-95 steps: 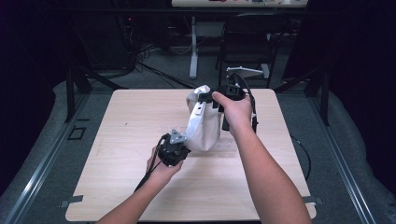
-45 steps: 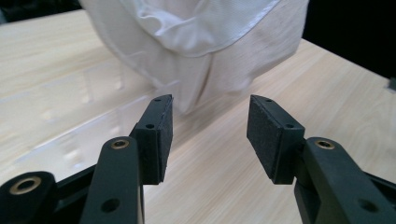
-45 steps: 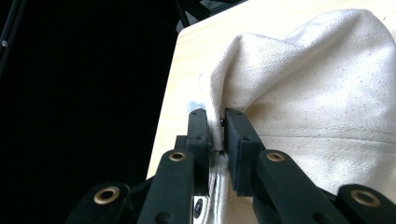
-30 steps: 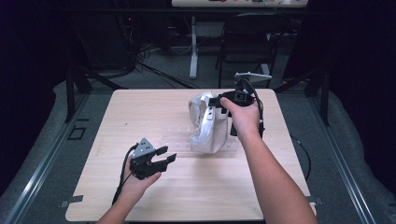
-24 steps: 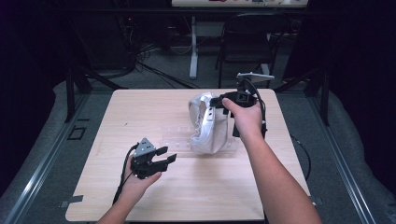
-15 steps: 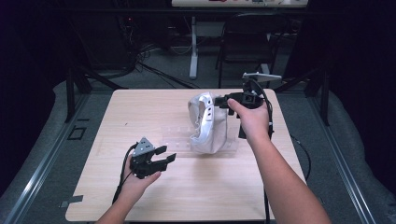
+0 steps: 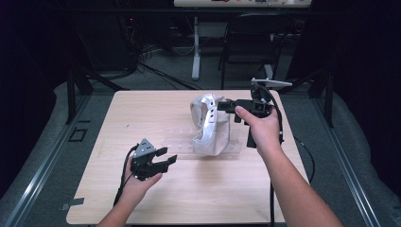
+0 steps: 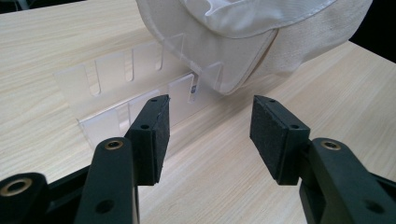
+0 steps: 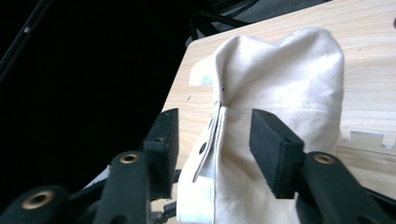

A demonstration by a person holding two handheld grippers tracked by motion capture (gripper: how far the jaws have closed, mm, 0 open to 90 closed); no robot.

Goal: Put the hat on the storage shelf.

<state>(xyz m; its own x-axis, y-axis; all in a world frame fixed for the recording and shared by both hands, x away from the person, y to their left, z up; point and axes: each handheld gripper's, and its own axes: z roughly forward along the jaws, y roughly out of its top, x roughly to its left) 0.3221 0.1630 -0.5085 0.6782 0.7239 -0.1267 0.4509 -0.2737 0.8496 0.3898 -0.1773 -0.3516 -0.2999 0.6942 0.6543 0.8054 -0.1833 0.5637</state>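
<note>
- The cream canvas bag (image 7: 211, 127) stands upright at mid-tabletop (image 7: 142, 113) on a clear slotted plastic sheet (image 8: 116, 88)
- The right claw (image 7: 226, 106), nearer, spreads wide at its rim; seam between jaws
- The left claw (image 7: 165, 158) gapes empty, bag ahead, apart

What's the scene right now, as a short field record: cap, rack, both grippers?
cap: white cap standing on the clear rack, mid table
rack: slotted clear plastic, lying flat on the table, cap on its right part
left gripper: open, near the table's front left, apart from the cap, aimed at the rack
right gripper: open at the cap's back strap, jaws either side of it, not closed
</note>
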